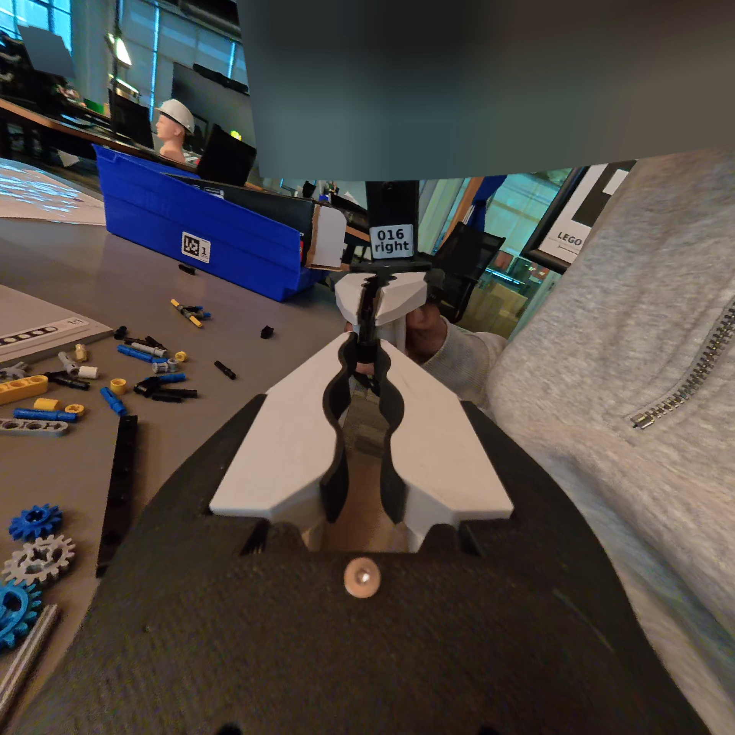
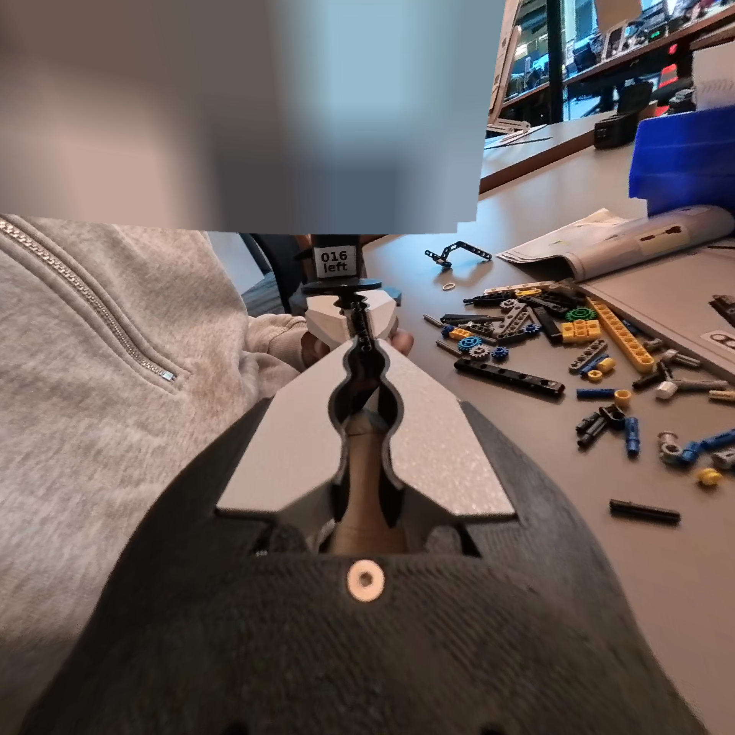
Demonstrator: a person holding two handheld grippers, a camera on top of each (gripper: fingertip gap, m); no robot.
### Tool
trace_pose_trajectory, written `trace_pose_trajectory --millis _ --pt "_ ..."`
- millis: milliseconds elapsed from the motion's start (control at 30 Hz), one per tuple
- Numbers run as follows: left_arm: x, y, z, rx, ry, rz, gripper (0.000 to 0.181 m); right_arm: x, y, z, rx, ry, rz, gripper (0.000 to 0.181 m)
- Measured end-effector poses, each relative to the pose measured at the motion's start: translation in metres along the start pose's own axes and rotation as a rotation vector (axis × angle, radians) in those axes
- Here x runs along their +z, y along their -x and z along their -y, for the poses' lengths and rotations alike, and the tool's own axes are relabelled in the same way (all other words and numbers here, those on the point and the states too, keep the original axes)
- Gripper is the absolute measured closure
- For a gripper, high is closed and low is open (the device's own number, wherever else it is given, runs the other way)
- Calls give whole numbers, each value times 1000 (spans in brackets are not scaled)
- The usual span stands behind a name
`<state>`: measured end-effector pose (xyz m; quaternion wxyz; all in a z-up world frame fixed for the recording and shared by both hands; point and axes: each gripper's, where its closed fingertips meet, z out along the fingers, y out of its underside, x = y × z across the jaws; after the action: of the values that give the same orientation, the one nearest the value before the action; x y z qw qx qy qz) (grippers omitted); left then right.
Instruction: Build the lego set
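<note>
My left gripper (image 1: 364, 347) and my right gripper (image 2: 364, 347) face each other tip to tip in the air in front of a person in a grey hoodie (image 1: 620, 358). A thin black Lego beam with holes (image 2: 360, 324) runs between them, and both grippers are shut on it. In the left wrist view the right gripper (image 1: 372, 302) shows beyond my tips, with the black piece (image 1: 368, 318) in its jaws. In the right wrist view the left gripper (image 2: 354, 312) shows the same way. How the piece sits inside the jaws is hidden.
Loose Lego parts lie on the grey table (image 1: 238, 318): pins and connectors (image 1: 151, 378), gears (image 1: 37, 557), a long black beam (image 2: 509, 378), a yellow beam (image 2: 620, 336), a small black assembly (image 2: 457, 252). A blue bin (image 1: 199, 226) and an instruction booklet (image 2: 596, 250) stand behind. My left and right fingertips are right by each other.
</note>
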<state>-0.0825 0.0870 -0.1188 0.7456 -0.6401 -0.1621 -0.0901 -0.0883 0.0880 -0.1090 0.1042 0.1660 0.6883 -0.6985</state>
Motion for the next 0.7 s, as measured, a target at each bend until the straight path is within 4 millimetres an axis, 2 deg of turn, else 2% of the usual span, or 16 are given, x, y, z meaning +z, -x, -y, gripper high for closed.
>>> trace_pose_trajectory --millis 200,367,400,533,567,633,700 --pt "2 0 4 55 -7 30 175 -1 -1 5 24 -38 -1 179" --pt "1 -2 5 18 -7 -5 176 0 3 7 -17 -52 29 178" --pt "1 -3 5 17 0 -14 176 0 3 6 -42 -48 22 171" --pt "1 5 1 100 57 64 176 -3 -7 15 -118 -59 -100 104" --pt "0 11 -1 151 79 116 176 -4 -8 19 -163 -78 -136 99" --pt "-3 27 -4 277 122 256 176 -8 -15 24 -233 -85 -223 103" --pt "-1 29 -9 356 166 298 176 -11 -25 22 -284 -78 -310 119"
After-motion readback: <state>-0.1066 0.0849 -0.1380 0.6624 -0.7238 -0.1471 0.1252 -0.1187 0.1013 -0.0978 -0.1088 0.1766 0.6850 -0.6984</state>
